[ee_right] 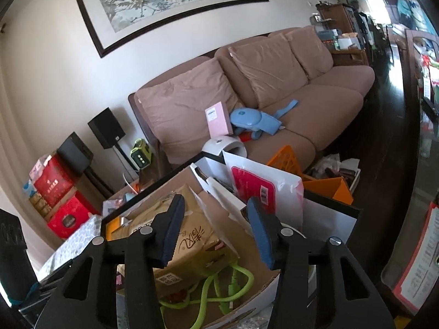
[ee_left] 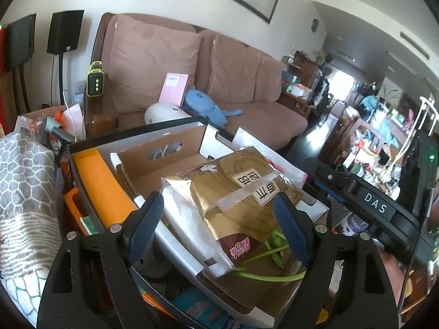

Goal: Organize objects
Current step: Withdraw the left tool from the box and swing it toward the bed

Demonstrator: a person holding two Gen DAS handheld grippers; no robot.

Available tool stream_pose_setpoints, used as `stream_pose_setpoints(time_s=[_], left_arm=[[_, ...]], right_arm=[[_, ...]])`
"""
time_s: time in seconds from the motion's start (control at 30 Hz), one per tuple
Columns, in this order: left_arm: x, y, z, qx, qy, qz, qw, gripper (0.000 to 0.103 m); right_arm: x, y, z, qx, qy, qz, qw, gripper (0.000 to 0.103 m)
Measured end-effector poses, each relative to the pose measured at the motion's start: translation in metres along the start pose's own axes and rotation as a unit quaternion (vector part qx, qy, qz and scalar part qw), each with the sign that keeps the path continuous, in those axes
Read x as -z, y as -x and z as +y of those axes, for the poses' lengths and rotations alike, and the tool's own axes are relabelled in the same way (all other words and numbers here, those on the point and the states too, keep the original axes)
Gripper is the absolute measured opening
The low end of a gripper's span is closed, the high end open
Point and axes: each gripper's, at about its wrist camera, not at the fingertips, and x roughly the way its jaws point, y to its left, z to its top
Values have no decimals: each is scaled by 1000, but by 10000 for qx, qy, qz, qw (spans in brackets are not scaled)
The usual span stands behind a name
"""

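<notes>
Claws hang spread and empty: left claw [ee_left: 216, 227] and right claw [ee_right: 216, 230] above the gold foil packet [ee_left: 241, 189] and bright green cable [ee_right: 219, 288] in the open cardboard box [ee_left: 153, 159].

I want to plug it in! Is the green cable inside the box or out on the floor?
Inside. The green cable lies loosely coiled in the cardboard box, beside the gold packet.
</notes>
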Motion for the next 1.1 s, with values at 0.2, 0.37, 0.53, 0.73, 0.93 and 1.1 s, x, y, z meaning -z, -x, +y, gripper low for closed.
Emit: stream_pose_setpoints(time_s=[0.2,0.37,0.53,0.73,0.93,1.1], left_arm=[[-1,-2,0,-11,-19,62,10000,80],[-1,-3,2,80,13,104,9999,76],[1,-3,-8,225,-307,202,9991,41],[1,7,-22,512,-628,93,9967,28],[10,4,-45,863,-1090,249,9900,27],[15,-7,-43,570,-1049,263,9925,27]], right_arm=[[2,-2,1,-25,43,90,9999,31],[2,-4,5,-65,185,111,9997,22],[3,-7,5,-22,173,183,9997,21],[2,-5,-1,58,77,143,9999,21],[2,-5,-1,71,82,154,9998,21],[2,-5,-1,67,54,159,9998,22]])
